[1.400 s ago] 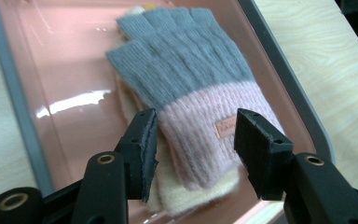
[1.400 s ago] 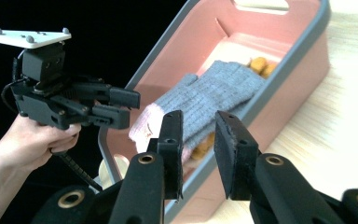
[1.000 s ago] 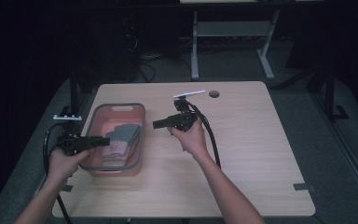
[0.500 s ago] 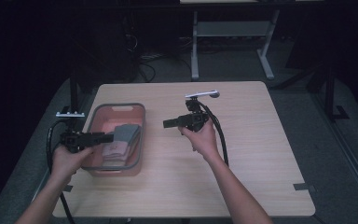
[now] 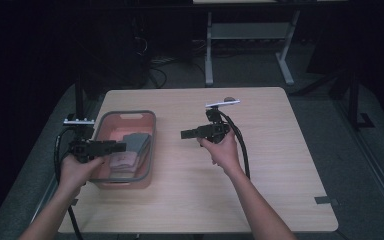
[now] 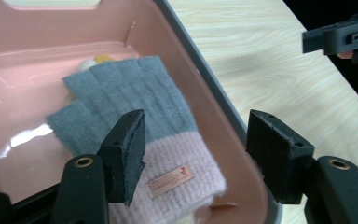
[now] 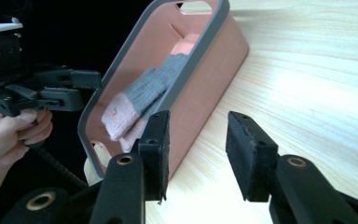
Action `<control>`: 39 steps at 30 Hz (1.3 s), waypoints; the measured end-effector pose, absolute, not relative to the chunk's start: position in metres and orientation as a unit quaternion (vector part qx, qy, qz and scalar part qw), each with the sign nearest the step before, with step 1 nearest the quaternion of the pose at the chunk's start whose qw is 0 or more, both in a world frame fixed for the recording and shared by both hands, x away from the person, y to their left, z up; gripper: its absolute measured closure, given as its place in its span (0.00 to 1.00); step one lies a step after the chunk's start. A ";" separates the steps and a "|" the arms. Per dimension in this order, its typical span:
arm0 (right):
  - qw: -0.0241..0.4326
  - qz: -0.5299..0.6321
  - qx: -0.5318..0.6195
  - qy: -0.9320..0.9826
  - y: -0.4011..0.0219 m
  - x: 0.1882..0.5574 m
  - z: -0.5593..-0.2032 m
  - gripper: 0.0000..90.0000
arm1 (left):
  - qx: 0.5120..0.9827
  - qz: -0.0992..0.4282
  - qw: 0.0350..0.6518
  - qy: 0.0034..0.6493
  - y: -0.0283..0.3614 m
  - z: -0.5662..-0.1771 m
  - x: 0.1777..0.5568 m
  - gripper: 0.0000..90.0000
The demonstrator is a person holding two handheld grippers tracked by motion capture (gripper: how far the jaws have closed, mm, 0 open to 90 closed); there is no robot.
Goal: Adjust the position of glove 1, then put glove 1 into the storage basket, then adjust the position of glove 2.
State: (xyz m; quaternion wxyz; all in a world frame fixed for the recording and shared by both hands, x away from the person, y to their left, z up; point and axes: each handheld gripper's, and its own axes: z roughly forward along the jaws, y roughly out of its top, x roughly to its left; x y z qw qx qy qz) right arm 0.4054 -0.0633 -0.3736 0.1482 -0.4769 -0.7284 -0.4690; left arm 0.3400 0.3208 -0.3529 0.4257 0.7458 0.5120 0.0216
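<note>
A pink bin with a grey rim [image 5: 149, 145] stands on the left of the wooden table. In it lies a grey knitted glove with a pink cuff and a small label [image 6: 135, 102], with more knitwear under it. My left gripper [image 5: 116, 146] hovers over the bin's near part. Its jaws have just been opening, and in the left gripper view the left gripper [image 6: 196, 135] stands open above the cuff with nothing gripped. My right gripper [image 5: 184, 134] is over bare table just right of the bin. Its jaws have also just been opening, and the right gripper [image 7: 198, 128] is empty.
Bare wood [image 5: 260, 170] stretches right of the bin and toward the front edge. A small dark round hole [image 5: 228, 99] sits near the table's far edge. A piece of tape [image 5: 326, 201] marks the right front corner. Cables trail from both grippers. A metal stand [image 5: 245, 35] rises behind the table.
My right hand has drawn its gripper to the right, away from the bin's rim and out over the bare table. The left hand has stayed over the bin.
</note>
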 end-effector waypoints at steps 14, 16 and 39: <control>0.142 -0.469 -0.492 -0.720 -0.083 0.398 -0.378 0.62 | 0.750 0.017 0.435 0.498 0.303 -0.349 0.340 0.39; 0.141 -0.469 -0.493 -0.719 -0.087 0.397 -0.379 0.62 | 0.751 0.015 0.435 0.496 0.301 -0.350 0.340 0.39; 0.131 -0.472 -0.514 -0.704 -0.119 0.390 -0.382 0.61 | 0.765 0.008 0.436 0.473 0.274 -0.344 0.344 0.38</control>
